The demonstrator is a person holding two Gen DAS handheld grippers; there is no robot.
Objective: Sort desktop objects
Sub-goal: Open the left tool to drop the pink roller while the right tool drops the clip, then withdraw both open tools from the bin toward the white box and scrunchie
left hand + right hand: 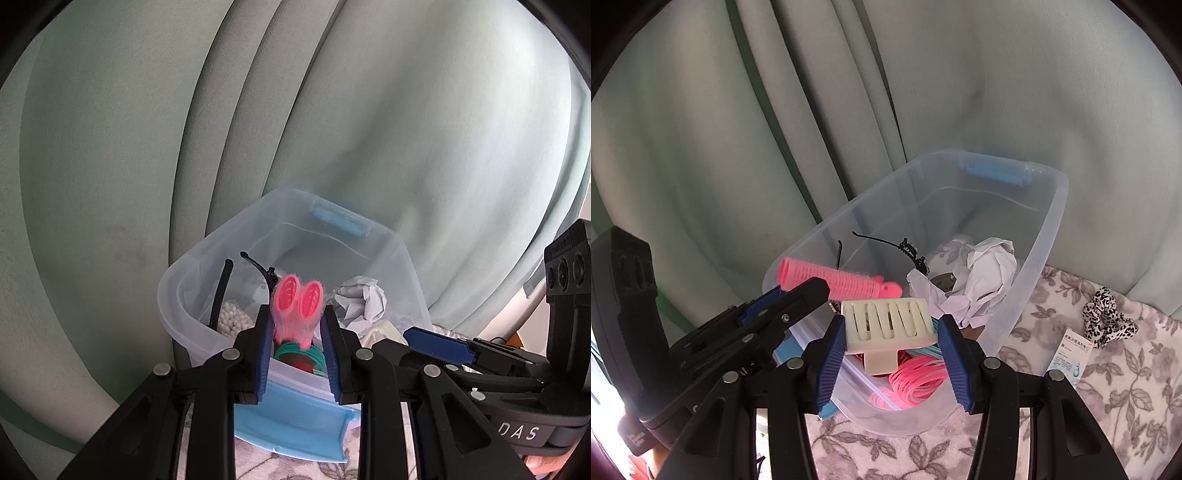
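Both grippers hover over a clear plastic storage bin (1027,266). Left gripper (297,332) fingers clamp pink hair rollers (297,306); right gripper (892,345) fingers clamp a cream slotted clip (886,319). Best release each low inside, clear of the rim.

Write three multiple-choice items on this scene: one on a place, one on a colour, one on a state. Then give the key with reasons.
1. Where does the leopard-print scrunchie lie?
A. in the clear bin
B. on the floral cloth beside the bin
C. in the right gripper

2. What colour are the hair rollers in the left gripper?
A. pink
B. yellow
C. black

3. What is the state of the right gripper?
A. open and empty
B. shut on the cream slotted clip
C. shut on crumpled paper

Key: 1 B, it rests on the floral cloth outside the clear bin; 2 A, both tubes show pink; 3 B, both pads press the clip's sides.
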